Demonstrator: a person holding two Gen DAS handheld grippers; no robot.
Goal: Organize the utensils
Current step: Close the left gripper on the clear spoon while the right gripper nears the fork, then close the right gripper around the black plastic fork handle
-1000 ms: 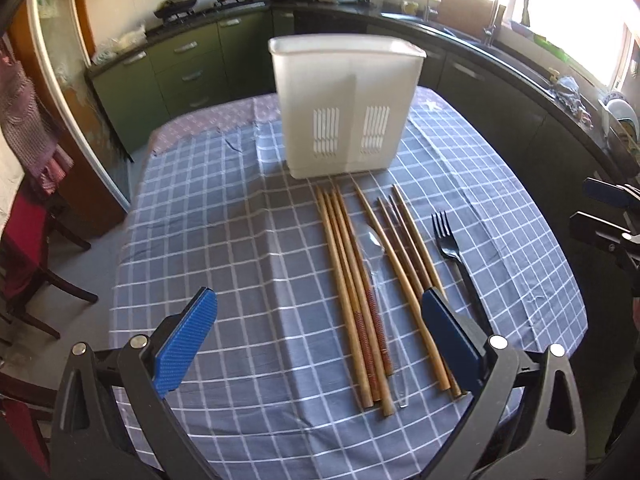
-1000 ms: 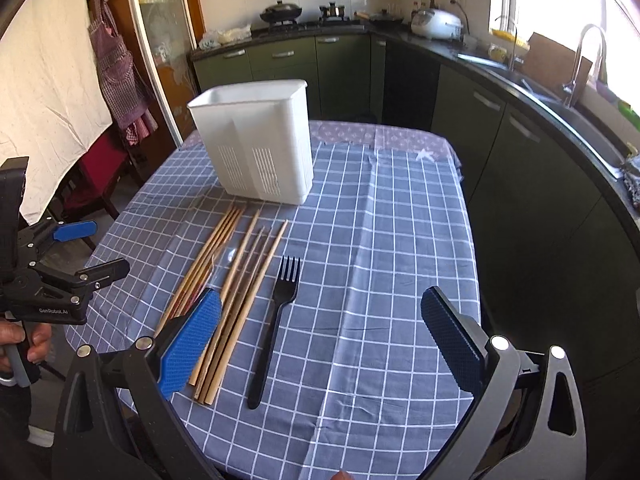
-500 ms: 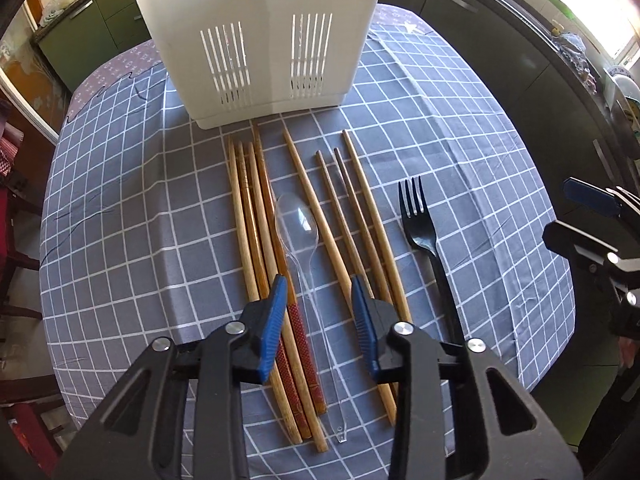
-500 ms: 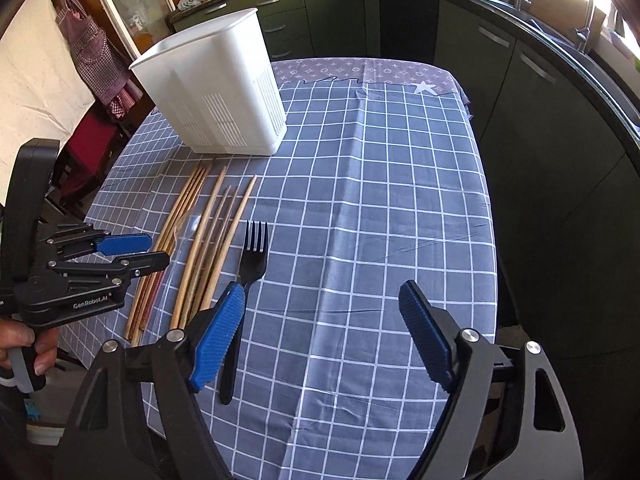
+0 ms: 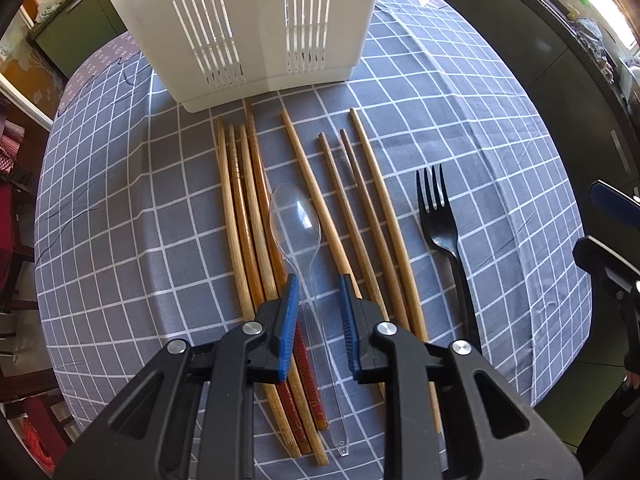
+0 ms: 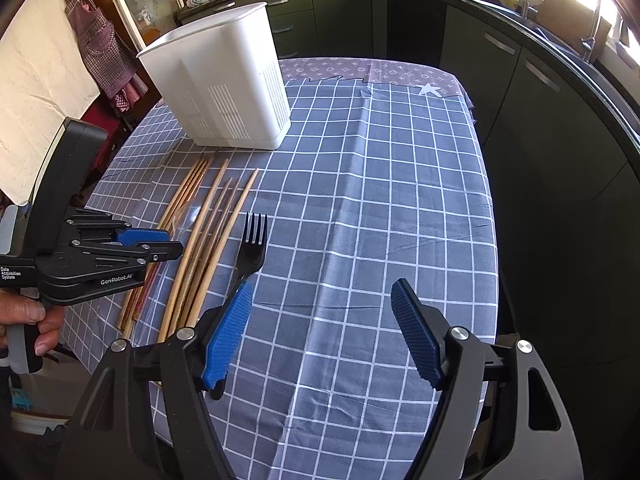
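Clear plastic spoon point(image 5: 298, 224) (slim handle) lies between ribbed blue pads point(image 5: 289, 320).

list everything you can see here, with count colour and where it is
utensil holder: 1, white, slotted sides, standing at the far end of the table
chopsticks: 8, wooden tan to brown, lying side by side in front of the holder, four either side of the spoon
spoon: 1, clear plastic, among the chopsticks, handle running between the left gripper's pads
fork: 1, black, right of the chopsticks, tines toward the holder
tablecloth: 1, grey-blue with white checks, covering the table
kitchen cabinets: dark green, count unclear, along the walls behind
left gripper: 1, black with blue pads, narrowed around the spoon handle, small gap still visible
right gripper: 1, black with blue pads, wide open above the cloth, beside the fork handle
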